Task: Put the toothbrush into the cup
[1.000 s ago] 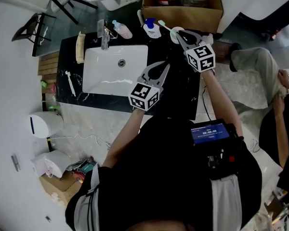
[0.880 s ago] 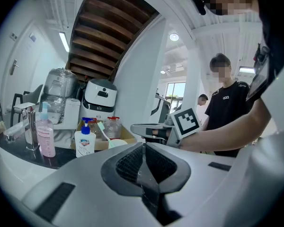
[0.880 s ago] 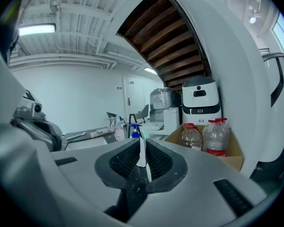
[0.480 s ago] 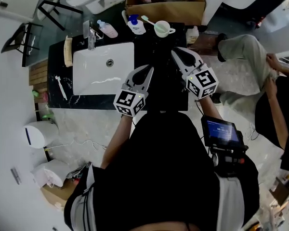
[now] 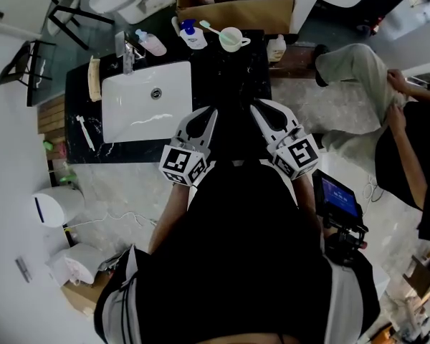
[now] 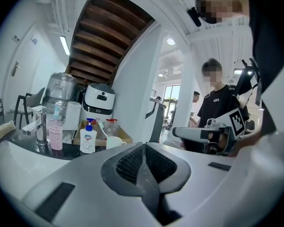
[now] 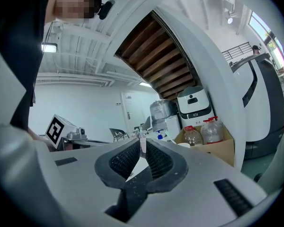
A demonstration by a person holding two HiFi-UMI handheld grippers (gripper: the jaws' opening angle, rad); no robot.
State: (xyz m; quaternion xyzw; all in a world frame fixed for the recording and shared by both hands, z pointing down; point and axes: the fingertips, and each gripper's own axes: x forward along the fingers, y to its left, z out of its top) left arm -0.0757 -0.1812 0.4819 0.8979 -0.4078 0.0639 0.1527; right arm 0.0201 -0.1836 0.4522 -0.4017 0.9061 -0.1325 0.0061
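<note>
White cup (image 5: 233, 47), toothbrush (image 5: 208, 27) inside

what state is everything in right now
toothbrush: standing in the cup, leaning over its rim
cup: upright on the counter, holding the toothbrush
left tool: jaws shut, empty
right tool: jaws a slit apart, empty
soap bottle: upright

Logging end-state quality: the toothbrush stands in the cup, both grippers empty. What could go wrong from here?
1. The toothbrush leans far over the rim of the cup toward the soap bottle; it might slide out or tip the cup.
2. Another toothbrush-like item lies on the counter left of the sink, possibly left unfinished.
</note>
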